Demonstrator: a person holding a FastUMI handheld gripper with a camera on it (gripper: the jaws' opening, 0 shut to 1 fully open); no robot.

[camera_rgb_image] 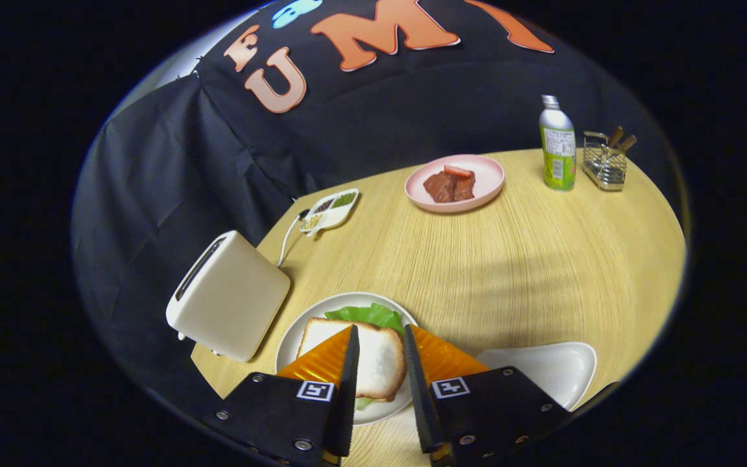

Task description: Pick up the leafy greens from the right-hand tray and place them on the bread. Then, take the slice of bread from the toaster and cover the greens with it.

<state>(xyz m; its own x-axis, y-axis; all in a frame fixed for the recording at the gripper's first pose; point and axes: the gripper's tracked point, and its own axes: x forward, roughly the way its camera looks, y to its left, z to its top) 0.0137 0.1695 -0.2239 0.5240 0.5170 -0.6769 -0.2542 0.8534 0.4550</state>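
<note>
A slice of white bread (pixel 380 358) lies on top of the leafy greens (pixel 368 314) on a round white plate (pixel 296 340); the greens stick out from under its far edge. My gripper (pixel 380 336) hovers over this sandwich, open, the bread showing in the gap between the fingers with neither finger pressing on it. To the left of the plate stands the cream toaster (pixel 227 295), its slot looking dark. An empty white tray (pixel 552 366) lies just right of the plate, beyond the right finger.
Farther back on the wooden table (pixel 509 259) are a pink plate with meat (pixel 454 183), a green bottle (pixel 557 146), a wire cutlery holder (pixel 605 162) and a small divided dish (pixel 329 209). The toaster's cord runs toward the table's left edge.
</note>
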